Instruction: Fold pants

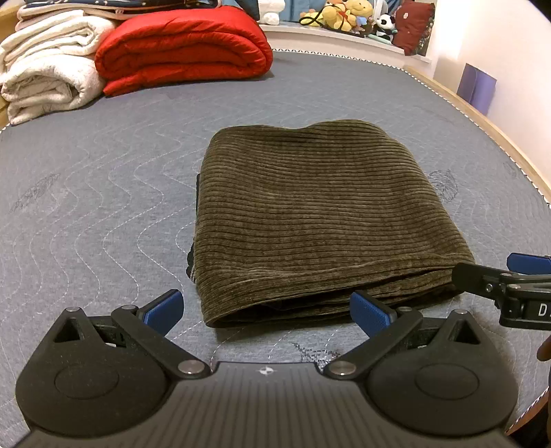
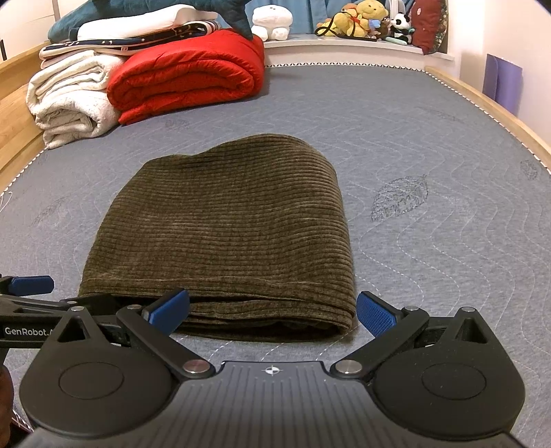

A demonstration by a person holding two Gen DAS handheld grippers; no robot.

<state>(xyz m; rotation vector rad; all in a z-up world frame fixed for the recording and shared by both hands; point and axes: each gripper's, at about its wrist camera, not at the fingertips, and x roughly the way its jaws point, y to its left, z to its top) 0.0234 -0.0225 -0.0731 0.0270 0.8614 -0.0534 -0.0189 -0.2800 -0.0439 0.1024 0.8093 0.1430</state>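
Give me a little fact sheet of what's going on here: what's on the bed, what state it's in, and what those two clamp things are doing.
surface: grey quilted mattress
main item: olive corduroy pants, folded into a compact stack of layers, lying flat
left gripper: fingers spread open, empty, at the near edge of the pants
right gripper: fingers spread open, empty, at the same near edge
far left corner: red quilt beside white blankets, both folded
back ledge: stuffed toys
task stage: pants appear already folded
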